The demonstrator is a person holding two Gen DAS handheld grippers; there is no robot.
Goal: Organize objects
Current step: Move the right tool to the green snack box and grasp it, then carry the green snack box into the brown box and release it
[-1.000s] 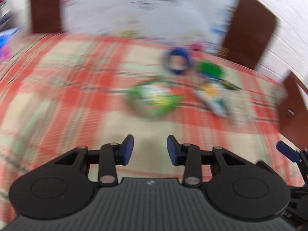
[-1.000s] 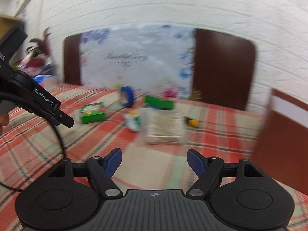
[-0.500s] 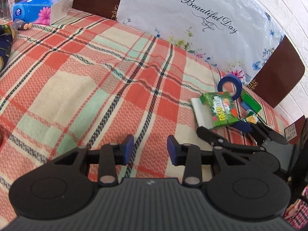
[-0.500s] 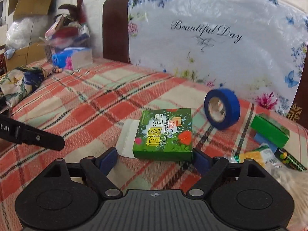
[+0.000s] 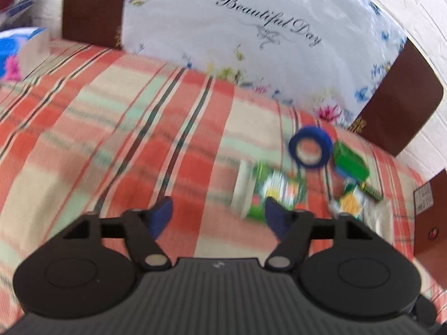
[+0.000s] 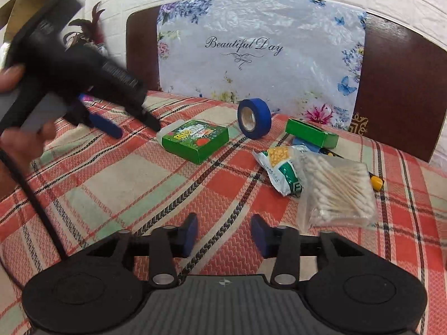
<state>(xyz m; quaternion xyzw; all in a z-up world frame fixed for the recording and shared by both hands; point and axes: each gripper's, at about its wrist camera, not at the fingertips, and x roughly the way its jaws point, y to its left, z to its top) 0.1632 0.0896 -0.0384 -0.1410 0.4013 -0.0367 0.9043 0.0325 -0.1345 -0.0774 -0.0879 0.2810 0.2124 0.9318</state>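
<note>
Items on the red, cream and green plaid bedspread [image 6: 134, 178], listed left to right as the right wrist view shows them.

1. Left gripper [image 6: 134, 127], black with blue-padded fingers, held in a hand at far left. Blurred in this view; in its own view [image 5: 218, 217] the jaws stand wide apart with nothing between them, above bare cloth.

2. Green printed cardboard box [image 6: 195, 141] with a strawberry picture, lying flat just right of the left gripper's tips. A white flap or card shows at its far-left end. In the left wrist view it is blurred [image 5: 276, 192], partly behind the right-hand pad.

3. Roll of blue tape [image 6: 254, 122], standing on edge, just beyond and right of the printed box, near the headboard [image 6: 396, 89].

4. Plain green rectangular box [image 6: 311, 133], right of the tape, resting over a small blue item whose kind cannot be told.

5. Green and white plastic packet [image 6: 280, 167] with yellow contents pictured, nearer than the plain box, its right edge tucked under the next item.

6. Clear plastic bag of cotton swabs [image 6: 335, 192], nearest of the cluster and furthest right. A yellow-tipped object [image 6: 376, 183] pokes out at its far right edge.

7. Right gripper [image 6: 225, 236], near foreground, pads parted and empty, over bare cloth left of the swab bag.

Background: floral "Beautiful Day" plastic sheet [image 6: 259, 55] leaning on the headboard.
</note>
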